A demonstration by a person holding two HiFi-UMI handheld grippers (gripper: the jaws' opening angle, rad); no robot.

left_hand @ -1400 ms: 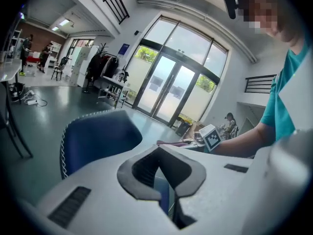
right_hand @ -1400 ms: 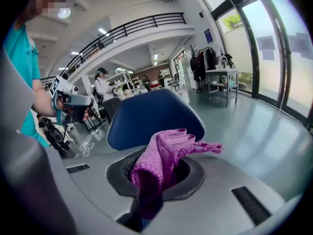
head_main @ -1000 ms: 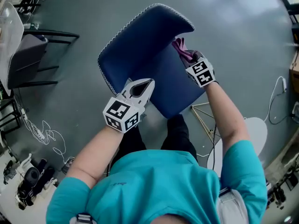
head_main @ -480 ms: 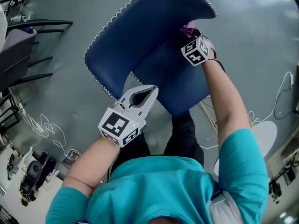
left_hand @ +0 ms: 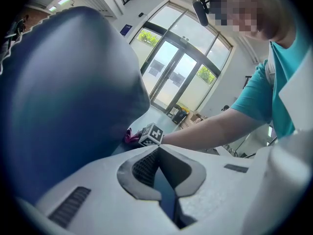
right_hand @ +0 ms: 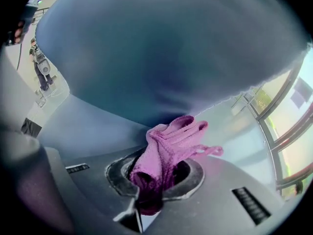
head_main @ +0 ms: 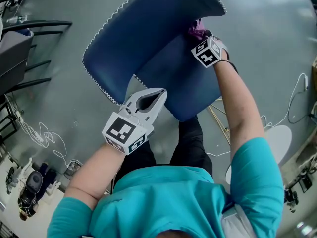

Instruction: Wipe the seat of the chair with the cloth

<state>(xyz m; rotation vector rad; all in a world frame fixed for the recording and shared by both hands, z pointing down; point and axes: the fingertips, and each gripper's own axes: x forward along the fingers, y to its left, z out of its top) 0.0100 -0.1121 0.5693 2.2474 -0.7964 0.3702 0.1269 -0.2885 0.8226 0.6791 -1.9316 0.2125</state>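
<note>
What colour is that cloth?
The cloth is pinkish purple, clearest in the right gripper view.

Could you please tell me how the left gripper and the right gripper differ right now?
The right gripper is shut on the crumpled pink cloth; the left gripper is shut with nothing in it. The right gripper reaches deep onto the dark blue padded chair seat, beneath the backrest; the left gripper sits at the seat's near edge. Both carry a black-and-white marker cube.

Dark blue padded chair [head_main: 158, 58], white stitching along its edge; bunched pink cloth [right_hand: 168, 148], clamped in the jaws of the right gripper [right_hand: 146, 195], at the seat's [head_main: 185, 88] rear beneath the curved backrest [head_main: 143, 29]
</note>
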